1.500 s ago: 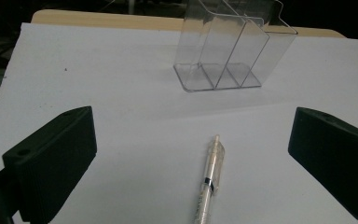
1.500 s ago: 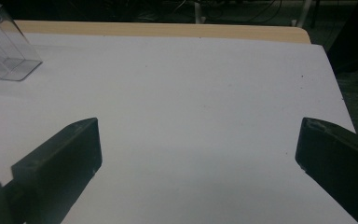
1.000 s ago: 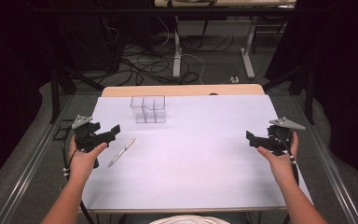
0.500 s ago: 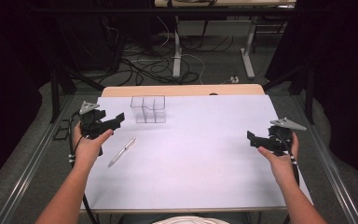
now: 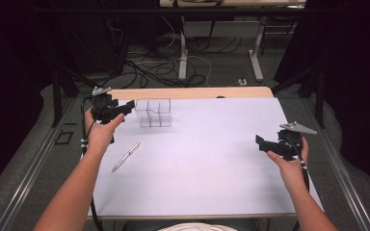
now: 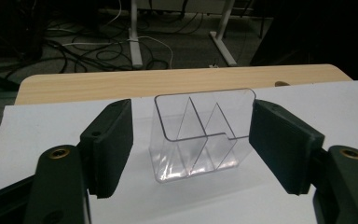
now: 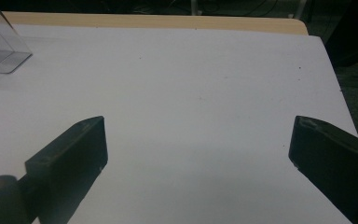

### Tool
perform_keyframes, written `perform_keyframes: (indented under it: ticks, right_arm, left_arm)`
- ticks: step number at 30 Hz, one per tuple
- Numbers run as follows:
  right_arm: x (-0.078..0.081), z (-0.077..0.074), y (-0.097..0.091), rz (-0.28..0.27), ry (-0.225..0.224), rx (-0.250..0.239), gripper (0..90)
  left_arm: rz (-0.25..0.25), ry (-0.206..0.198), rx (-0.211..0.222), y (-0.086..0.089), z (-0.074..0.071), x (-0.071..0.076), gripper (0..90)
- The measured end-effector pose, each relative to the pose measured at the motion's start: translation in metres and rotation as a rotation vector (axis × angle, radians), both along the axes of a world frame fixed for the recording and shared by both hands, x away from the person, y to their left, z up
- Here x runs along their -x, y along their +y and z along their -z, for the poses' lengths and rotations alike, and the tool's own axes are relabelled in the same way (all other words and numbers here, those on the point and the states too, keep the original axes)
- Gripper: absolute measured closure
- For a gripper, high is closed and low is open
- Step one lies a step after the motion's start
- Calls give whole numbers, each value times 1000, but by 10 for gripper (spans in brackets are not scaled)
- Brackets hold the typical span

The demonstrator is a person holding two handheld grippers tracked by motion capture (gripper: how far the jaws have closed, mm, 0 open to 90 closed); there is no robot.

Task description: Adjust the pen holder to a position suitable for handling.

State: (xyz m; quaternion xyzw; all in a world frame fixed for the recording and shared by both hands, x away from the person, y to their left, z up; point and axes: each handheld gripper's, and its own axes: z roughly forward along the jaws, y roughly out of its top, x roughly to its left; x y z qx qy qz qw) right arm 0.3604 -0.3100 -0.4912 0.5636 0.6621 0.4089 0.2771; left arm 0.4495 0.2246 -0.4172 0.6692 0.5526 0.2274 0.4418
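Observation:
A clear plastic organizer with several compartments stands at the back left of the white sheet. My left gripper hovers just left of it, pointing at it. In the left gripper view the organizer stands a little ahead of the left gripper. Its jaws have just been closing and stand open, with no pad touching the plastic. A silver pen lies on the sheet below the left hand. My right gripper is held at the right edge; in its own view the right gripper is wide open over bare sheet.
The sheet covers a wooden table whose far edge shows behind the organizer. Beyond it are desk legs and cables on the floor. A corner of the organizer shows at the top left of the right gripper view.
My left hand has risen from beside the pen and moved forward toward the clear organizer. The right hand has kept still.

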Motion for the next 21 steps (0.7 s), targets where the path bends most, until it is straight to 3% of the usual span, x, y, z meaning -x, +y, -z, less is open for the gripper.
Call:
perform_keyframes:
  ticks: [3,7,11,17,21]
  right_arm:
    - [-1,1,1,-4,2,2,48]
    - [-1,2,2,-13,7,3,51]
    - [-1,3,2,-7,11,-10,52]
    - [-2,4,-1,-3,16,-15,58]
    - [-2,6,-2,-5,16,-11,61]
  left_arm:
    - [-14,12,-2,-1,-3,-5,342]
    - [-39,77,5,-2,-13,-15,371]
    - [-63,91,9,0,-24,-26,377]
    - [-78,101,24,1,-29,-37,377]
    - [-84,152,24,0,-27,-47,387]
